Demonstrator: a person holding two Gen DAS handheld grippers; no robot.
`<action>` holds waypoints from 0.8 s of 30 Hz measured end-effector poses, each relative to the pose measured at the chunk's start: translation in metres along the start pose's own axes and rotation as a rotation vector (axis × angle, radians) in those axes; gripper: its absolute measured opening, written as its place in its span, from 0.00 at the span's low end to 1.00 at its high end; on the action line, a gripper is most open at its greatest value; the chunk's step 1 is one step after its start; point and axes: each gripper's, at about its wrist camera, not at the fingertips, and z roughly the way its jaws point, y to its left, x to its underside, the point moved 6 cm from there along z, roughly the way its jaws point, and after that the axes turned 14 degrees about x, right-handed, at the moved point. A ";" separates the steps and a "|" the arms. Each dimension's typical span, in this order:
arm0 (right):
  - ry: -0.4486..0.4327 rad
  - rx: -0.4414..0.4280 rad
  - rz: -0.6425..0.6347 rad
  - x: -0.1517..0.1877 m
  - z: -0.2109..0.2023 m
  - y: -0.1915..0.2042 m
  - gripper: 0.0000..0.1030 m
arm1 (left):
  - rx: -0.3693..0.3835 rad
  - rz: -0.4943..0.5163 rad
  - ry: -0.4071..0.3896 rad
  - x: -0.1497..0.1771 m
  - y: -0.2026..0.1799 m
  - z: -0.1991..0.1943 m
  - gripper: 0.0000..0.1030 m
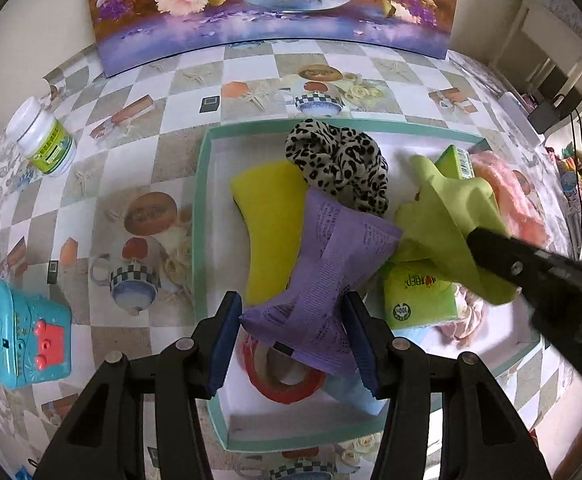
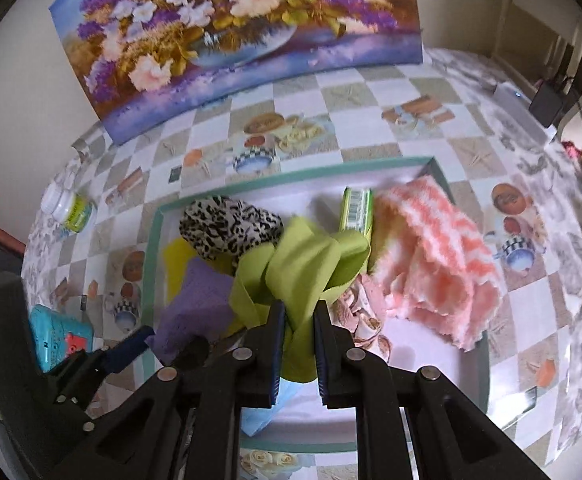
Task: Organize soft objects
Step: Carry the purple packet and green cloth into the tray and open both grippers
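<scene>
My left gripper point(image 1: 293, 340) is shut on a purple soft packet point(image 1: 331, 264), pinched at its waist between the blue pads and hanging over the teal-rimmed white tray point(image 1: 201, 208). My right gripper point(image 2: 299, 328) is shut on a lime green cloth point(image 2: 299, 264), bunched above the same tray point(image 2: 151, 264). In the left wrist view the right gripper point(image 1: 475, 240) comes in from the right with the green cloth point(image 1: 447, 216). The right wrist view shows the left gripper point(image 2: 131, 344) with the purple packet point(image 2: 199, 304) at the lower left.
In the tray lie a yellow sponge point(image 1: 267, 220), a leopard-print scrunchie point(image 1: 339, 164), a pink striped towel point(image 2: 435, 256), a green tissue pack point(image 1: 415, 296) and a red tape roll point(image 1: 283, 380). A white bottle point(image 1: 45, 136) and a blue toy point(image 1: 19, 332) sit left of it. A flower painting point(image 1: 275, 8) stands behind.
</scene>
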 end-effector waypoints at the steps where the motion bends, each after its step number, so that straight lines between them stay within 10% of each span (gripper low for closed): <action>1: 0.008 0.003 0.000 0.001 0.002 0.000 0.14 | 0.003 -0.002 -0.001 0.000 0.001 0.001 0.53; 13: -0.037 0.036 -0.021 -0.004 -0.010 0.005 0.16 | 0.029 -0.047 -0.021 0.000 0.013 -0.011 0.67; 24: -0.067 0.077 -0.048 -0.005 -0.021 0.008 0.48 | 0.015 -0.061 -0.080 -0.002 0.026 -0.034 0.77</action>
